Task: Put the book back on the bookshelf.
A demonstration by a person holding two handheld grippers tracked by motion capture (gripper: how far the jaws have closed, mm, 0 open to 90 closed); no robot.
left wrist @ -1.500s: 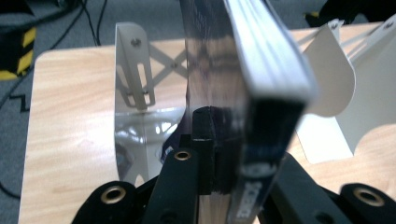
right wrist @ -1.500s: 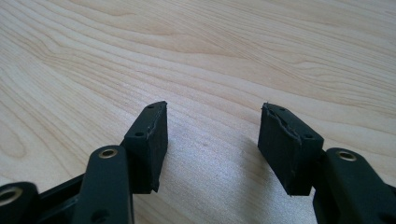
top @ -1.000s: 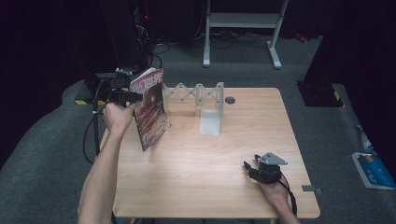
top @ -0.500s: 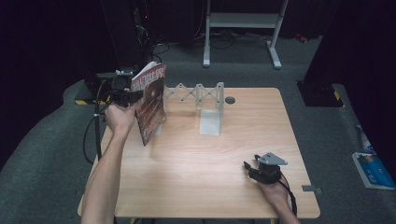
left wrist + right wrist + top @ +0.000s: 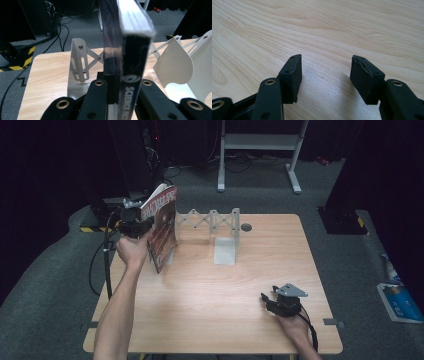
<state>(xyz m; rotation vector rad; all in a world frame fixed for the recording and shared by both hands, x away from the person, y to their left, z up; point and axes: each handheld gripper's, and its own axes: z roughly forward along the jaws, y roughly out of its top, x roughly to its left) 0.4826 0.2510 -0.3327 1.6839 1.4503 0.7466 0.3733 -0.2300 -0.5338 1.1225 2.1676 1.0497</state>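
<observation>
You see the thick red-covered magazine clamped upright in your left tool, spine facing you, lifted slightly tilted.

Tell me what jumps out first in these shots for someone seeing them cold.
First the book, held upright above the table's far left corner, clamped at its spine by the left tool. Just behind and right of it stands the white expanding book rack, with nothing between the dividers that show. Near the front right edge the right tool rests low over bare wood, jaws open and holding nothing.
</observation>
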